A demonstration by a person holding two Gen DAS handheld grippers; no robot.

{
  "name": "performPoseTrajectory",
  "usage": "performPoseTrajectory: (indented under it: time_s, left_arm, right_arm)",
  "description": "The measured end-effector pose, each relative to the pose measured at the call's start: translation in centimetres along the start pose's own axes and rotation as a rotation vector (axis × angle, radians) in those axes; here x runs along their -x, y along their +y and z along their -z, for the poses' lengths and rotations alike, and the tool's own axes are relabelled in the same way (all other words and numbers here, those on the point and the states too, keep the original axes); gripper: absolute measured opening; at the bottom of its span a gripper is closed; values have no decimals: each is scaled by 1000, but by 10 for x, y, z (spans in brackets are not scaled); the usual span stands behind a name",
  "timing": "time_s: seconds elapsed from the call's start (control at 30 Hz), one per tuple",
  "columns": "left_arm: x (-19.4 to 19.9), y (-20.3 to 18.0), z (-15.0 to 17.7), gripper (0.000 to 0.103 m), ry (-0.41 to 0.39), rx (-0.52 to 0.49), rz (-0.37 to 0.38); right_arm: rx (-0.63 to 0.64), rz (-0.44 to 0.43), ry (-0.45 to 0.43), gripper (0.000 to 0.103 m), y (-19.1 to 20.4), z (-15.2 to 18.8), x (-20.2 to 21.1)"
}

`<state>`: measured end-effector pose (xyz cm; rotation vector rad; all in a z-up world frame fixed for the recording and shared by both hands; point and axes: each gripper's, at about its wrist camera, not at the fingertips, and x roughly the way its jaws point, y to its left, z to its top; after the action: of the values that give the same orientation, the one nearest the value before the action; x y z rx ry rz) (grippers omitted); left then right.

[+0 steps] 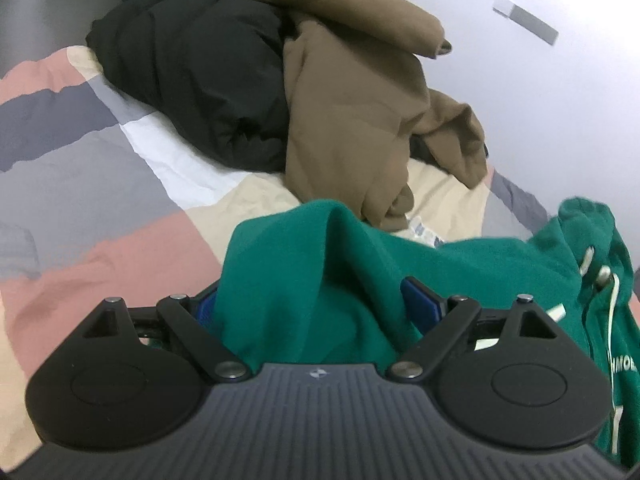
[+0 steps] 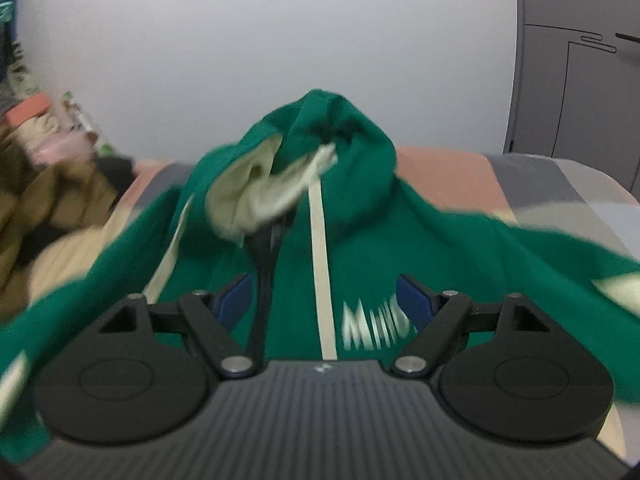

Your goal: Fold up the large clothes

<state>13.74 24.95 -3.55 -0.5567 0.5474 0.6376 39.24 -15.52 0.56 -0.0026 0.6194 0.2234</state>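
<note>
A green hoodie [image 1: 460, 276] with cream drawstrings and white lettering lies bunched on the bed. In the left wrist view my left gripper [image 1: 316, 304] has a thick fold of green cloth between its blue pads [image 1: 418, 306], which stand wide apart. In the right wrist view, which is motion-blurred, the same hoodie [image 2: 400, 248] shows its hood and cream lining. My right gripper [image 2: 326, 300] sits over the chest with the fingers wide apart; cloth fills the gap. Whether either gripper pinches the cloth is hidden.
A brown garment [image 1: 360, 92] and a black jacket [image 1: 208, 80] are piled at the head of the bed. The bed cover [image 1: 100, 208] has pink, grey, white and cream patches. A white wall [image 2: 280, 52] and grey cabinets [image 2: 580, 80] stand behind.
</note>
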Motion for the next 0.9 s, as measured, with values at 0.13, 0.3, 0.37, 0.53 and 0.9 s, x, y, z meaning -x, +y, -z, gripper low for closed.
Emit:
performPoseTrajectory:
  time_s: [0.13,0.3,0.37,0.53,0.9]
  left_arm:
    - [11,6,0,91,-1,17,-13]
    - [20,8,-2,91,-23,-5,-48]
    - [20,4,2,90,-38,-45,-89]
    - [25,-1,6,90,-37,-99,-103]
    - [-10,22,-18,10,105,-120,-73]
  right_arm:
    - [18,-13,58,80,-8,41,66]
    - [-20,-79,103,80,-16,77,139]
    - [16,-83,130,80,-14,94,162]
    - [48,-94,150,80,-20,139,199]
    - [42,-134,257,80,-14,158,184]
